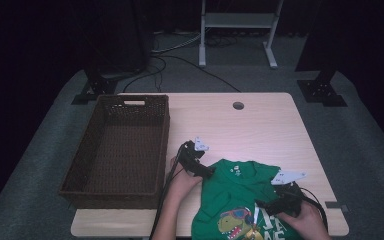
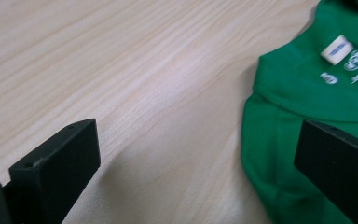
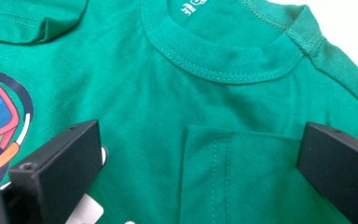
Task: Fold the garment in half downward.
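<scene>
On tabletop (image 1: 260, 125), green shirt (image 1: 235, 195) flat for folding, sleeve already tucked. Left gripper (image 1: 206, 172) wide open at collar edge; right gripper (image 1: 262, 205) wide open, empty. Basket (image 1: 120, 150) waiting beside.

Both forearms are coming in from the bottom edge of the high view, each hand wrapping a gripper. The left hand (image 1: 180, 181) is holding the left gripper (image 1: 211, 172) with its jaws pointing right and slightly down the frame, grey plate on top, cable trailing back along the forearm. In the left gripper view its jaws are standing wide apart, nothing between them. The right hand (image 1: 307, 217) is gripping the right gripper (image 1: 256, 204) with jaws pointing left, grey plate up, cable looping behind the wrist. In the right gripper view its jaws are likewise spread wide, not clamping anything.
</scene>
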`<state>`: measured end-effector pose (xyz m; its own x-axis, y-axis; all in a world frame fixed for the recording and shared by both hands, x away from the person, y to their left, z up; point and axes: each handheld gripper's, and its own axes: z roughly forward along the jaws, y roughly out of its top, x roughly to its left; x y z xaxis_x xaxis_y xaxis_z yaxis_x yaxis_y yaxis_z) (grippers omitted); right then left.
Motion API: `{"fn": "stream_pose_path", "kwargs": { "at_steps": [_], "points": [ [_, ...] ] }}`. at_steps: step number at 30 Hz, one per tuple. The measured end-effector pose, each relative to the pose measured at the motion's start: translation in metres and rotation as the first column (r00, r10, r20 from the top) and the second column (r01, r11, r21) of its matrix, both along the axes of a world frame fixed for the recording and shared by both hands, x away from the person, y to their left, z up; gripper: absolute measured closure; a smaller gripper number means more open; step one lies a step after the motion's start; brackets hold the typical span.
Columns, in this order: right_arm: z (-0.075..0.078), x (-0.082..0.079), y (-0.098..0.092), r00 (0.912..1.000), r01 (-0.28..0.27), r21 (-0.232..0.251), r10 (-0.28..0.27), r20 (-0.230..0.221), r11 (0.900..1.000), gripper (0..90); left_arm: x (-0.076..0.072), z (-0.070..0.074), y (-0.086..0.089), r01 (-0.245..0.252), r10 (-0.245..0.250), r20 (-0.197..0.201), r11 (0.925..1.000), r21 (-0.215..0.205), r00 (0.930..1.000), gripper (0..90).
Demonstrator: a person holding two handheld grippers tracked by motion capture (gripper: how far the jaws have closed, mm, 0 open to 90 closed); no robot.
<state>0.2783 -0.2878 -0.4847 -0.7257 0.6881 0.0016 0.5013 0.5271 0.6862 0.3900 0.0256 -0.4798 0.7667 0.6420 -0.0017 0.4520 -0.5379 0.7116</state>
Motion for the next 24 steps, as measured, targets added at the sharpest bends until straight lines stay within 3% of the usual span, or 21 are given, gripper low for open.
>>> {"fn": "stream_pose_path", "kwargs": {
  "at_steps": [6,17,24],
  "points": [
    [-0.0002,-0.0002,0.0,1.0,0.002,0.002,-0.002,0.001,1.0,0.0,0.0019,-0.0031,0.0032,-0.014,0.014,0.003,0.9998,0.011,0.9999,0.0],
    [0.0038,0.0046,0.0035,0.9994,0.004,-0.039,-0.006,-0.034,0.999,0.0,-0.002,-0.0044,0.008,-0.025,0.025,0.011,0.9997,0.001,0.9996,0.0],
    [0.0058,0.008,0.0028,0.9987,-0.03,-0.051,0.028,-0.043,0.998,0.0,-0.0019,-0.0044,0.0081,-0.023,0.023,0.012,0.9997,0.003,0.9997,0.0]
  ]
}}
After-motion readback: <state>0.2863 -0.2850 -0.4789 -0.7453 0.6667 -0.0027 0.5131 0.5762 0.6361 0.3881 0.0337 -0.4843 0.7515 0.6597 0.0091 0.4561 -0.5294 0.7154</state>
